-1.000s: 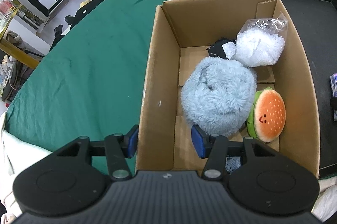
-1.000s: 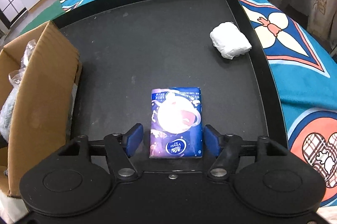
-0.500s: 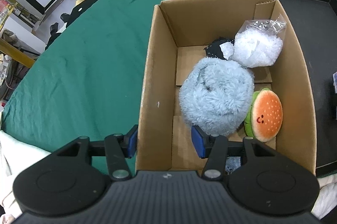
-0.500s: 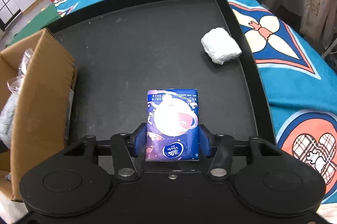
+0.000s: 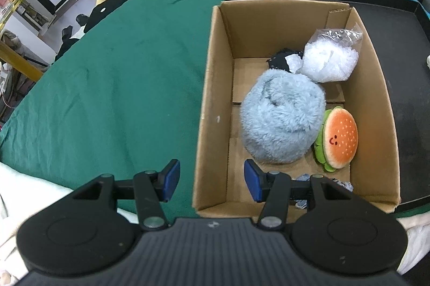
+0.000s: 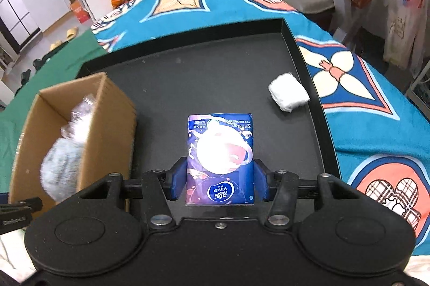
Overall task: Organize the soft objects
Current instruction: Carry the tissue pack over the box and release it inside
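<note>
My right gripper (image 6: 219, 179) is shut on a blue-purple tissue pack (image 6: 220, 149) and holds it above the black tray (image 6: 215, 71). A white rolled bundle (image 6: 289, 95) lies on the tray at the right. The cardboard box (image 5: 212, 87) holds a fluffy grey-blue plush (image 5: 282, 119), a burger plush (image 5: 340, 142), a clear bag of white filling (image 5: 330, 61) and a black item (image 5: 280, 60). My left gripper (image 5: 211, 179) stands open astride the box's left wall, one finger outside and one inside, with neither pad pressing on it.
The box (image 6: 107, 119) stands on the left part of the tray, beside a green cloth (image 5: 107, 84). A blue patterned cloth (image 6: 362, 103) runs along the tray's right and far sides. Floor clutter and furniture lie beyond the table.
The right gripper closed on the tissue pack and lifted it off the tray, which now looks farther away. The left gripper stayed astride the box wall.
</note>
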A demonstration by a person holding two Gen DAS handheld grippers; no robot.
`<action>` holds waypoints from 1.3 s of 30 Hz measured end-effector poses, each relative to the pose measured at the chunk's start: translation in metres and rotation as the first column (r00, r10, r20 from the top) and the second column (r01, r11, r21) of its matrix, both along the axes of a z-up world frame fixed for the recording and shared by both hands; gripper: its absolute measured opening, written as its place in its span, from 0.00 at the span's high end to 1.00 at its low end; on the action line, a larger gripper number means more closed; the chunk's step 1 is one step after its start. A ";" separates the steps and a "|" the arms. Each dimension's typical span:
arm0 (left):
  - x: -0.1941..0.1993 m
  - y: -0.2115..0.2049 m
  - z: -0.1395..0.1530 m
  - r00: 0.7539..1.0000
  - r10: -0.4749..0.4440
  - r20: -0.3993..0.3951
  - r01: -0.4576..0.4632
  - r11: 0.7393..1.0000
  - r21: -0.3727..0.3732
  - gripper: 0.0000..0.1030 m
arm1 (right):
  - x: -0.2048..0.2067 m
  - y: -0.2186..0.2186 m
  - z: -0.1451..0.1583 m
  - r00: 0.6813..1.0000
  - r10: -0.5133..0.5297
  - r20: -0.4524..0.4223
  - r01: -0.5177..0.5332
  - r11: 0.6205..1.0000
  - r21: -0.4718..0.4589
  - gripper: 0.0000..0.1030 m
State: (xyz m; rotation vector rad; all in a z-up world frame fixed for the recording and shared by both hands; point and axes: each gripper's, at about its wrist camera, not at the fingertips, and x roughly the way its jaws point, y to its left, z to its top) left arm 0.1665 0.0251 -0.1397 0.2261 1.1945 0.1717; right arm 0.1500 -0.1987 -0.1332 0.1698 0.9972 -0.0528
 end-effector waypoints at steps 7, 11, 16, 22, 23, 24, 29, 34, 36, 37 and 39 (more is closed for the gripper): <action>-0.004 0.011 0.003 1.000 0.019 0.013 -0.019 0.999 -0.034 0.50 | -0.004 0.015 0.022 0.999 0.034 0.036 -0.034 0.999 0.001 0.51; -0.006 0.015 0.004 1.000 0.022 0.021 -0.021 0.998 -0.055 0.50 | -0.006 0.022 0.033 0.997 0.050 0.055 -0.050 0.999 0.000 0.51; -0.011 0.022 0.005 0.999 0.022 0.031 -0.020 0.997 -0.077 0.50 | -0.012 0.035 0.043 0.994 0.081 0.076 -0.082 0.997 0.010 0.51; -0.016 0.028 0.008 0.998 0.025 0.053 -0.019 0.993 -0.115 0.51 | -0.018 0.057 0.054 0.983 0.152 0.100 -0.155 0.988 0.025 0.51; -0.017 0.030 0.009 0.998 0.027 0.056 -0.020 0.992 -0.122 0.51 | -0.019 0.061 0.055 0.981 0.165 0.103 -0.169 0.985 0.025 0.51; -0.018 0.032 0.009 0.998 0.031 0.059 -0.023 0.991 -0.130 0.51 | -0.020 0.065 0.056 0.979 0.176 0.108 -0.180 0.983 0.027 0.51; -0.020 0.040 0.007 0.997 0.041 0.065 -0.029 0.984 -0.174 0.52 | -0.025 0.086 0.061 0.969 0.217 0.114 -0.222 0.975 0.031 0.51; -0.021 0.044 0.006 0.996 0.042 0.074 -0.026 0.978 -0.205 0.54 | -0.026 0.103 0.061 0.965 0.237 0.113 -0.243 0.969 0.038 0.51; -0.021 0.046 0.006 0.996 0.042 0.077 -0.025 0.975 -0.219 0.55 | -0.026 0.107 0.061 0.965 0.240 0.109 -0.246 0.968 0.046 0.51; -0.022 0.047 0.006 0.996 0.043 0.077 -0.025 0.974 -0.226 0.57 | -0.026 0.110 0.060 0.965 0.241 0.107 -0.247 0.968 0.052 0.51; -0.022 0.049 0.006 0.996 0.051 0.078 -0.031 0.971 -0.239 0.60 | -0.027 0.114 0.059 0.965 0.242 0.102 -0.249 0.967 0.061 0.51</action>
